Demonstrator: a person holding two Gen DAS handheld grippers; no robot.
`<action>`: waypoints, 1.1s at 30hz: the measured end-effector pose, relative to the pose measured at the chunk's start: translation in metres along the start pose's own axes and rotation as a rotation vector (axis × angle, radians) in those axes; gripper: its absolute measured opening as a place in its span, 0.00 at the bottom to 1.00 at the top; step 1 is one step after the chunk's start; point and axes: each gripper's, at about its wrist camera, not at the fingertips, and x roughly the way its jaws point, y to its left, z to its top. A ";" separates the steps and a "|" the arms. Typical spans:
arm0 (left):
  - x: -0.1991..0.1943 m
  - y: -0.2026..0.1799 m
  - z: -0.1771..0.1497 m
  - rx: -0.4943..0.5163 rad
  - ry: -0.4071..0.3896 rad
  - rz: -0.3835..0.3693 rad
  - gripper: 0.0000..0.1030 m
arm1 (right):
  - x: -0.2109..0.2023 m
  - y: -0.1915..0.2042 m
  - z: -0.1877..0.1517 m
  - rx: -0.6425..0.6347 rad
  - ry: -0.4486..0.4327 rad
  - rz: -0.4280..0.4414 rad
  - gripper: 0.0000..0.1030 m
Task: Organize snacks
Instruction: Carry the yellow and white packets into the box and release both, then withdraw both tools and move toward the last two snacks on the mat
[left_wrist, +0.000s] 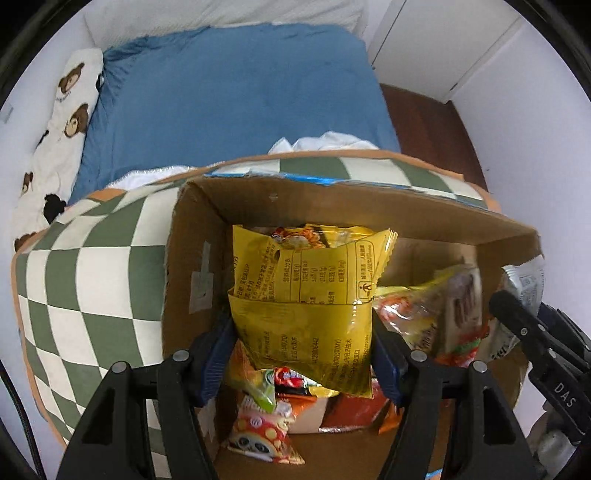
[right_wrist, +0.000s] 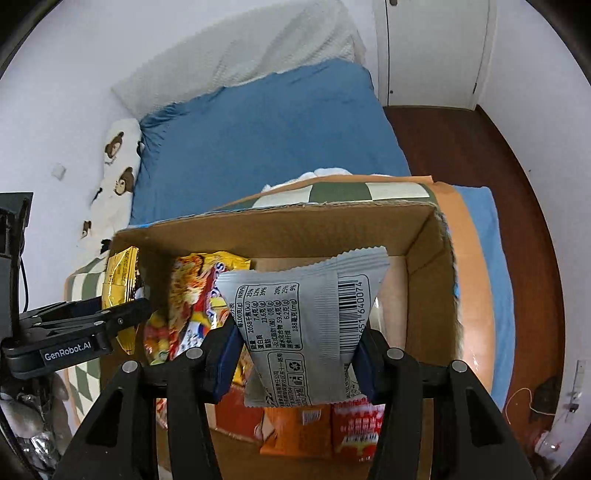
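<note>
Left wrist: jaws clamp yellow packet (left_wrist: 303, 325) over cardboard box (left_wrist: 369, 218) holding snacks; right jaws clamp grey packet (right_wrist: 306, 325).

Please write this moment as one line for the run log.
left hand-held gripper: shut on yellow packet | right hand-held gripper: shut on grey packet | both over cardboard box | box: other snacks inside

Both wrist views look steeply down, close above cardboard box (left_wrist: 207, 266) (right_wrist: 424, 236); both share it
</note>
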 end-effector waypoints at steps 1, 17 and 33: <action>0.006 0.002 0.002 -0.014 0.015 -0.005 0.64 | 0.006 0.000 0.003 0.003 0.006 0.000 0.53; 0.004 0.001 -0.012 -0.029 -0.047 0.003 0.91 | 0.025 -0.008 -0.001 0.002 0.064 -0.036 0.91; -0.079 -0.016 -0.113 -0.001 -0.334 0.073 0.91 | -0.045 0.004 -0.075 -0.058 -0.085 -0.094 0.91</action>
